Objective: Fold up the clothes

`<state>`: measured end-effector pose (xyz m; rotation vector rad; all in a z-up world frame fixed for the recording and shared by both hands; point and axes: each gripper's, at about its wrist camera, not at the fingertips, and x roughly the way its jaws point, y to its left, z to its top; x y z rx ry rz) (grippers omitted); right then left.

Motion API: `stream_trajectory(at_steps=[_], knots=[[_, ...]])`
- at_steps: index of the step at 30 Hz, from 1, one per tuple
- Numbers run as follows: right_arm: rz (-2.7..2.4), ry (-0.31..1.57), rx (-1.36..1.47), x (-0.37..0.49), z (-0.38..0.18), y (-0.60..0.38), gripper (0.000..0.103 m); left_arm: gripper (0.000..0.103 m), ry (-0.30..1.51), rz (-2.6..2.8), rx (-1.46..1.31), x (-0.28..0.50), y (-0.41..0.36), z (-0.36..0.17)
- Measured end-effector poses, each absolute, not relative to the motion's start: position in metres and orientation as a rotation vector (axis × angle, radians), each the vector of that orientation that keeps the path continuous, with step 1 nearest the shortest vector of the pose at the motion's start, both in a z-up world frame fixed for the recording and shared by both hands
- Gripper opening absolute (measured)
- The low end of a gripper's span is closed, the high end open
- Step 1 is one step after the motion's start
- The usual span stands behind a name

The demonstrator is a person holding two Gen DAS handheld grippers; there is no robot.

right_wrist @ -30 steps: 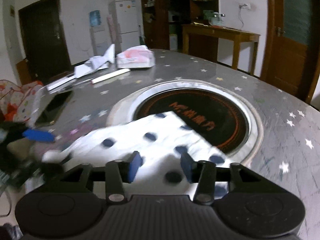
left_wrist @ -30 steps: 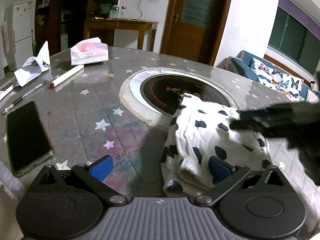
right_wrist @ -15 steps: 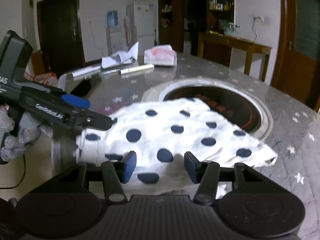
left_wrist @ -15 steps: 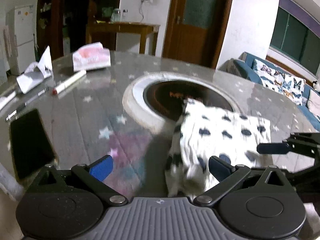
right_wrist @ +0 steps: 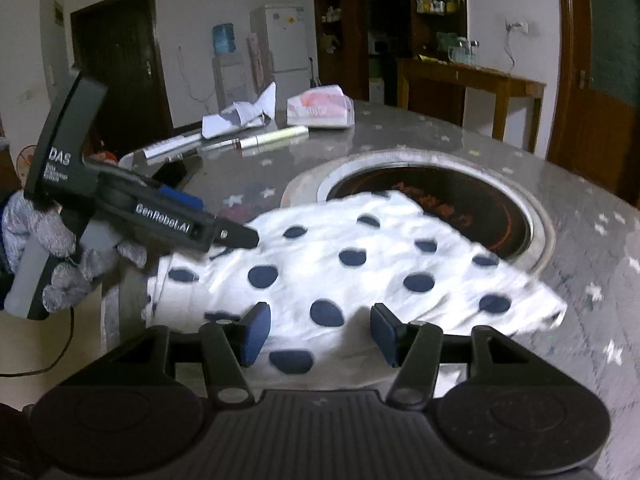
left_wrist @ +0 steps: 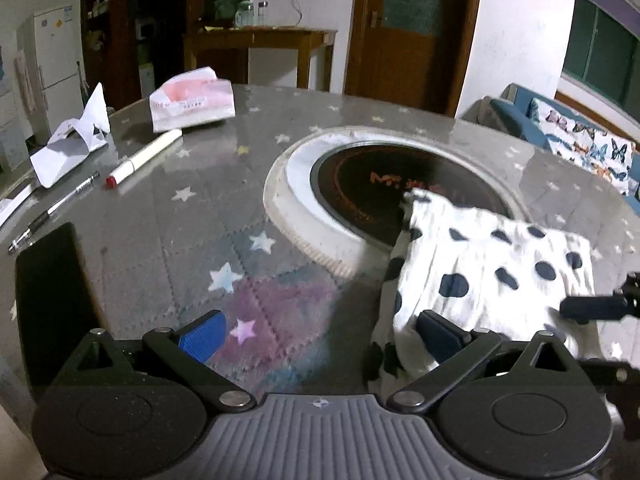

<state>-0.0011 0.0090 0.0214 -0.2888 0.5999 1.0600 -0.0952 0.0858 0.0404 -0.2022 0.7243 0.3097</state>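
A white cloth with dark blue dots [right_wrist: 360, 264] lies folded on the grey star-patterned table [left_wrist: 168, 216], partly over the round black hob [left_wrist: 376, 184]. My right gripper [right_wrist: 320, 334] hovers low over the cloth's near edge, jaws apart, pads not pressing on it. My left gripper [left_wrist: 320, 336] stands wide open at the cloth's [left_wrist: 492, 272] left side, its right pad next to the folded edge. In the right wrist view the left gripper [right_wrist: 212, 220] sits in a grey-gloved hand [right_wrist: 60, 248]. One right finger [left_wrist: 592, 308] shows at the cloth's right edge.
A black phone [left_wrist: 48, 292] lies near the table's left edge, with a pen [left_wrist: 52, 212], a white marker [left_wrist: 144, 158], crumpled paper [left_wrist: 72, 144] and a tissue pack [left_wrist: 192, 100] beyond it. A sofa [left_wrist: 580, 148] stands past the table on the right.
The cloth, blurred and moving a second ago, now lies flat in its fold. The right gripper has drawn back off the cloth and its jaws stand wider. The left gripper has shifted left, away from the cloth.
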Motion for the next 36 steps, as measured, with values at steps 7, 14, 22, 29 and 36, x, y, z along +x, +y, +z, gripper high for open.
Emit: stream_trajectory(at_steps=[7, 14, 22, 29, 36], knots=[[0.966, 0.598, -0.246, 0.042, 0.023, 0.011, 0.057, 0.103, 0.718, 0.31, -0.177, -0.086, 0.082, 0.042], [0.915, 0.668, -0.199, 0.066, 0.009, 0.0, 0.057, 0.103, 0.723, 0.3, -0.197, -0.094, 0.085, 0.039], [0.805, 0.647, -0.17, 0.098, 0.019, -0.014, 0.057, 0.103, 0.695, 0.234, -0.21, -0.131, 0.077, 0.056], [0.782, 0.733, -0.14, 0.115, 0.001, -0.021, 0.045, 0.103, 0.682, 0.107, -0.169, -0.178, 0.065, 0.062], [0.771, 0.746, -0.15, 0.105, 0.002, -0.03, 0.025, 0.096, 0.714, 0.042, -0.094, -0.191, 0.048, 0.048]])
